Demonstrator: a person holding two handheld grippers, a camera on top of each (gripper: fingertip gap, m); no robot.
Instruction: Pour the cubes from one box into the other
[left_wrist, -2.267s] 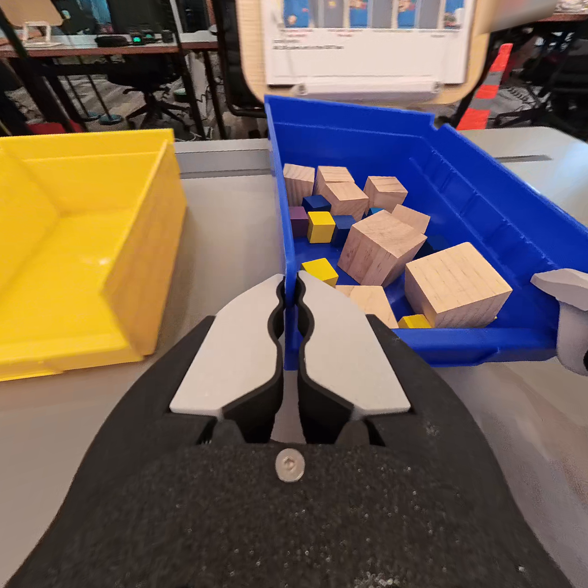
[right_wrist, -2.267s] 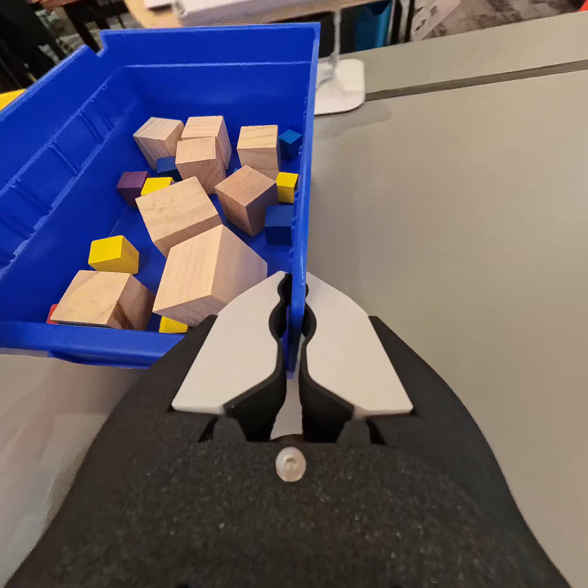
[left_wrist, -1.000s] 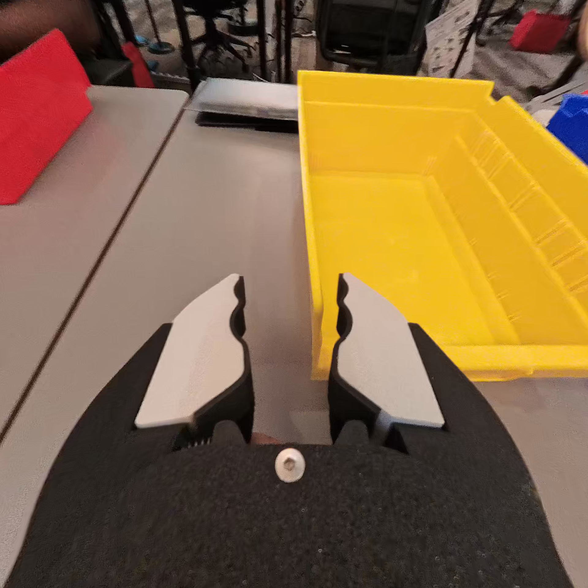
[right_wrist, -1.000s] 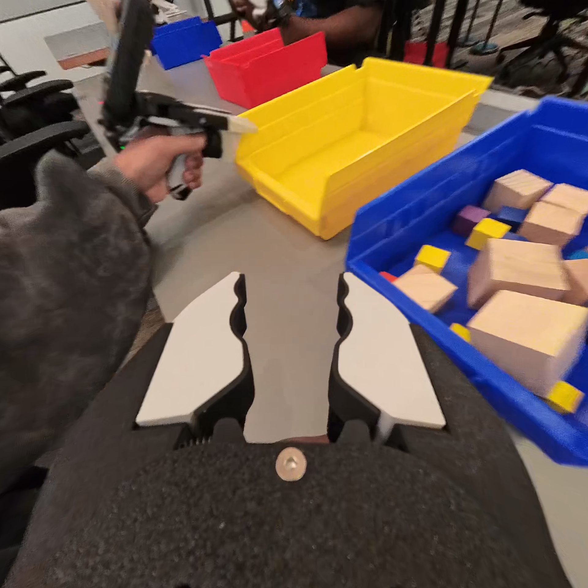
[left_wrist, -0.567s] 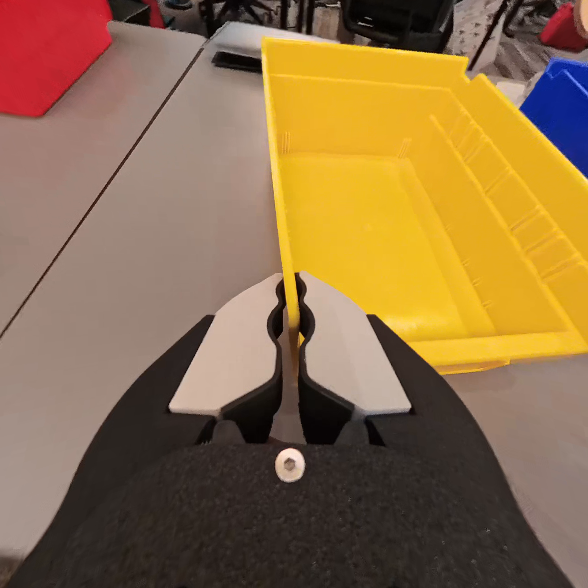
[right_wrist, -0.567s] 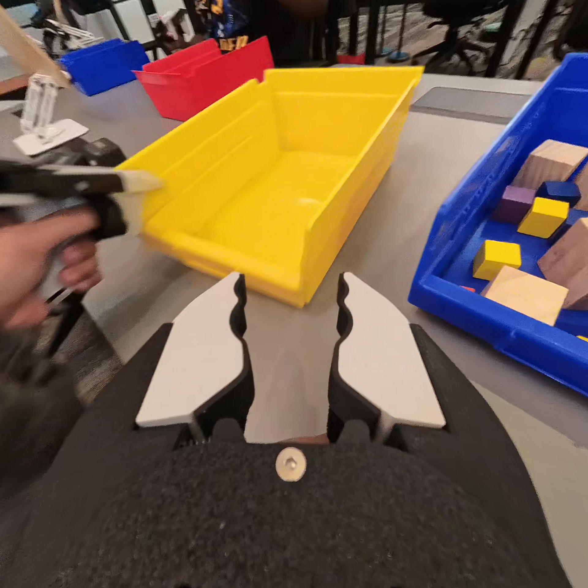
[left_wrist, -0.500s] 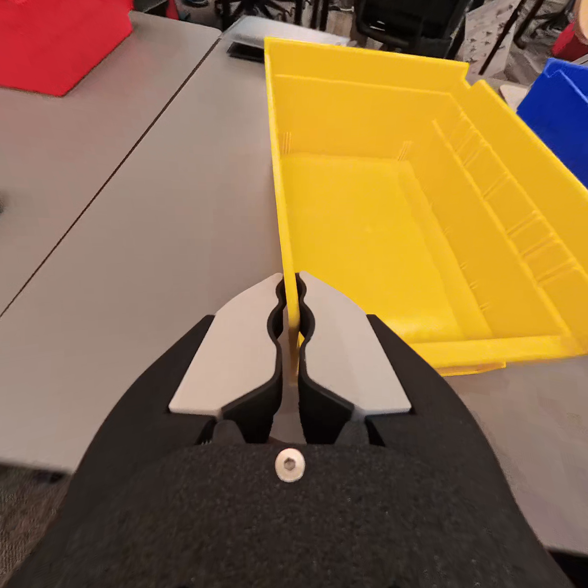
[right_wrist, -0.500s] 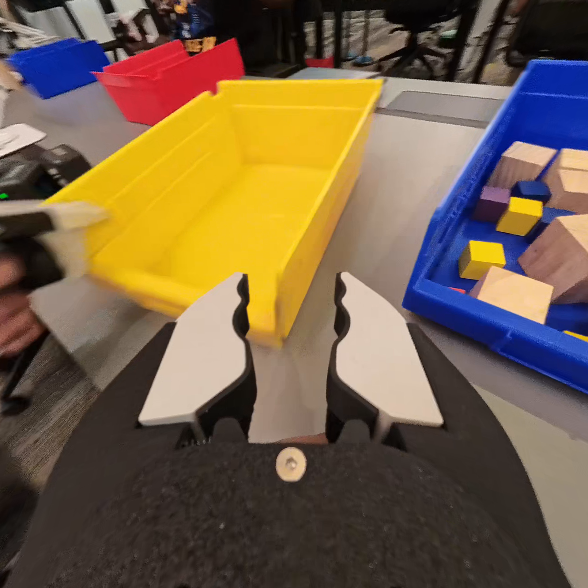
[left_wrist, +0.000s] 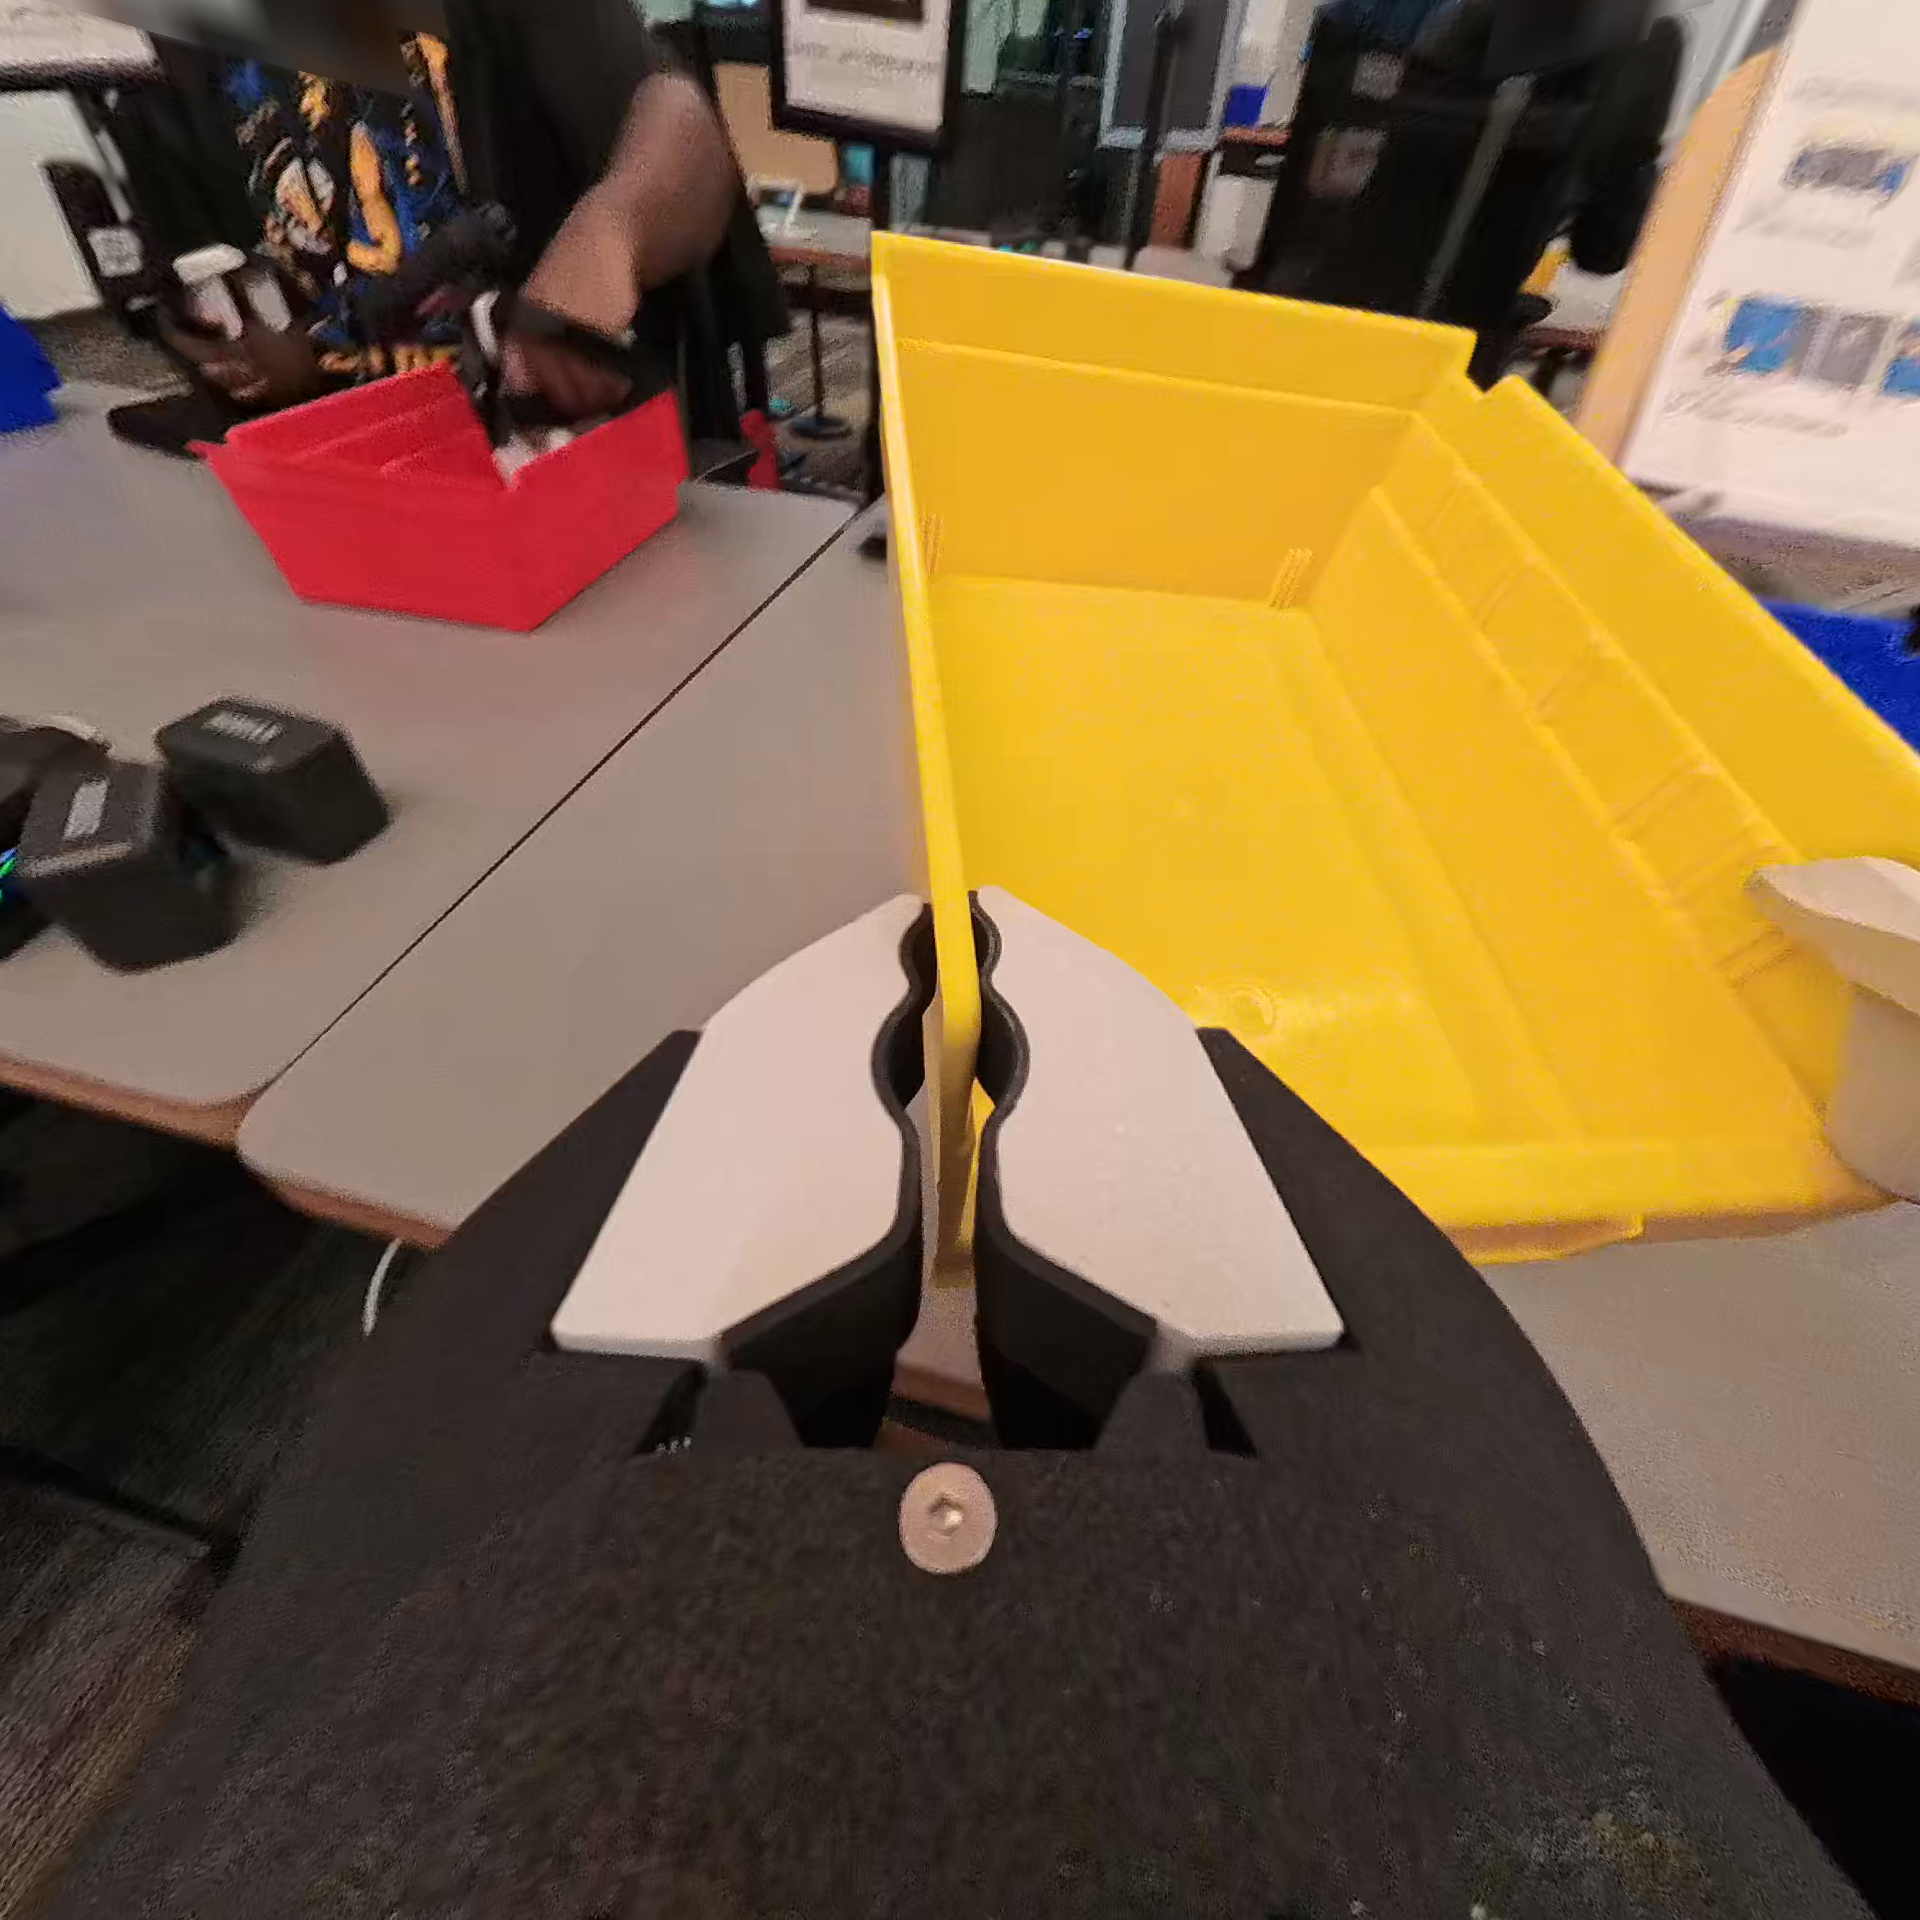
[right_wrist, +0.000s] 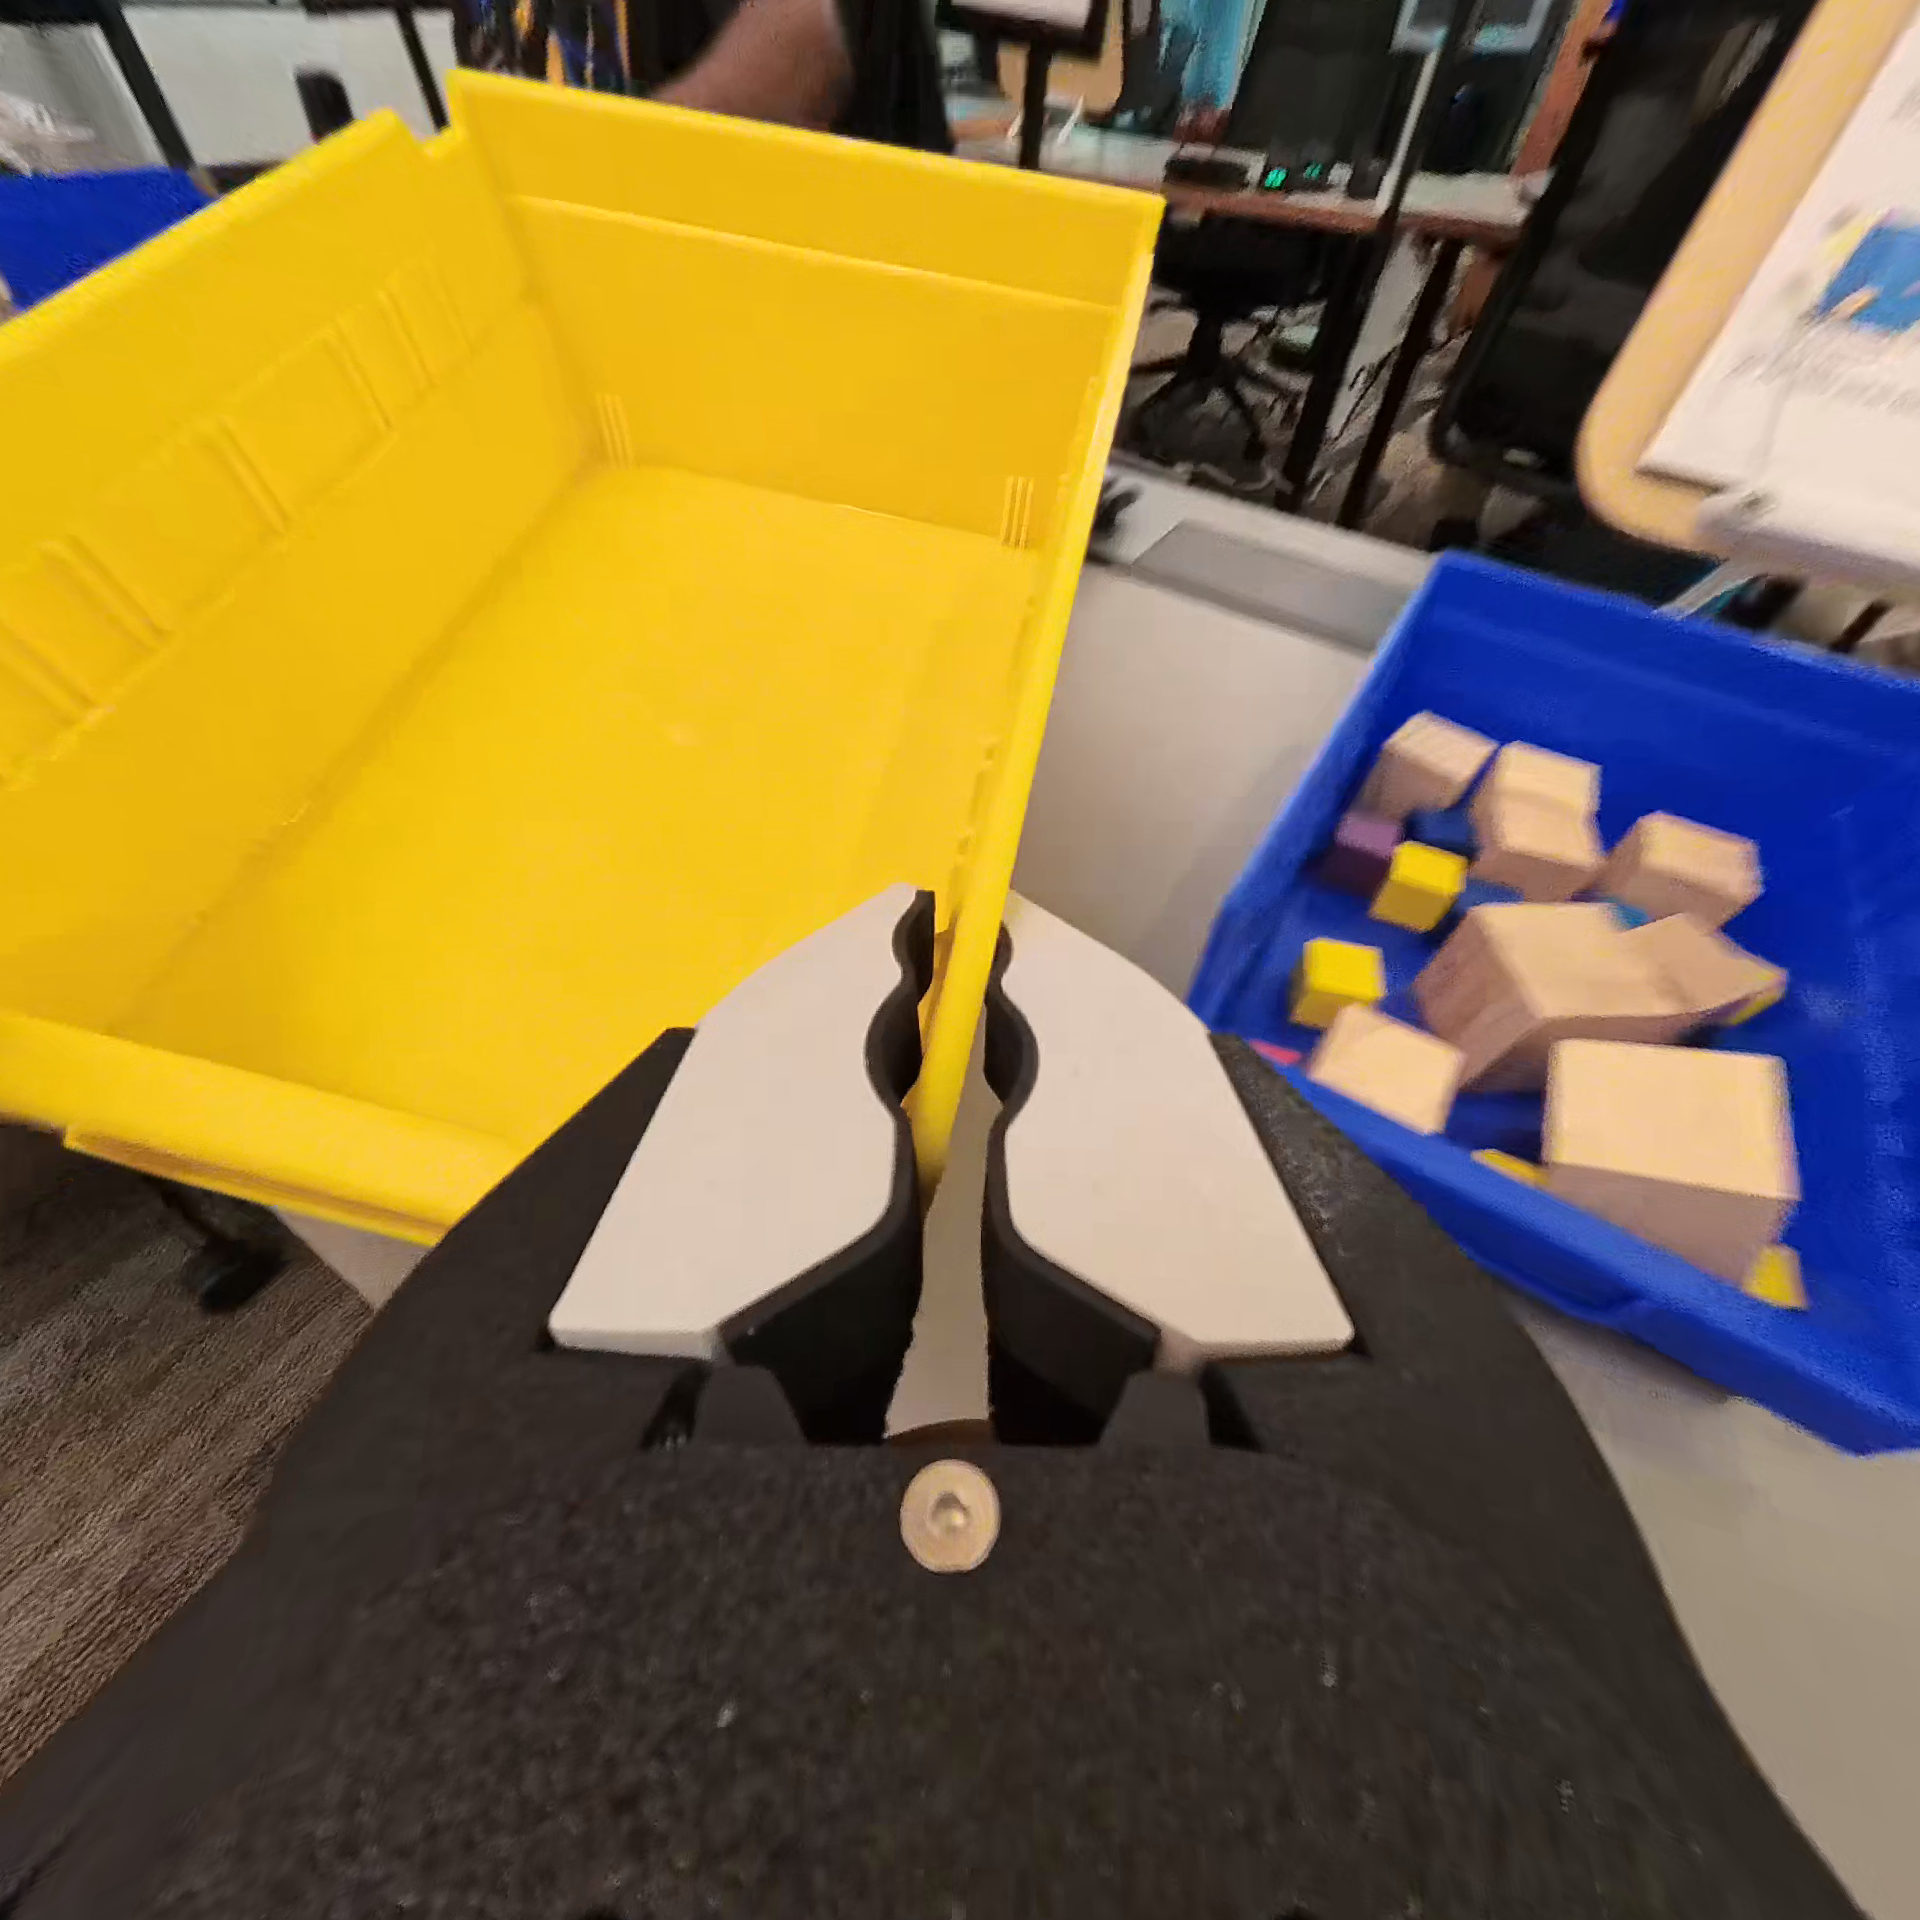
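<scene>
No legible writing — all blurred.

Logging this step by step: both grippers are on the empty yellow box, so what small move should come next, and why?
Probably carry the yellow box a little toward the blue box. The left gripper and right gripper each clamp a side wall, it holds nothing, and the cubes lie in the blue one.
</scene>
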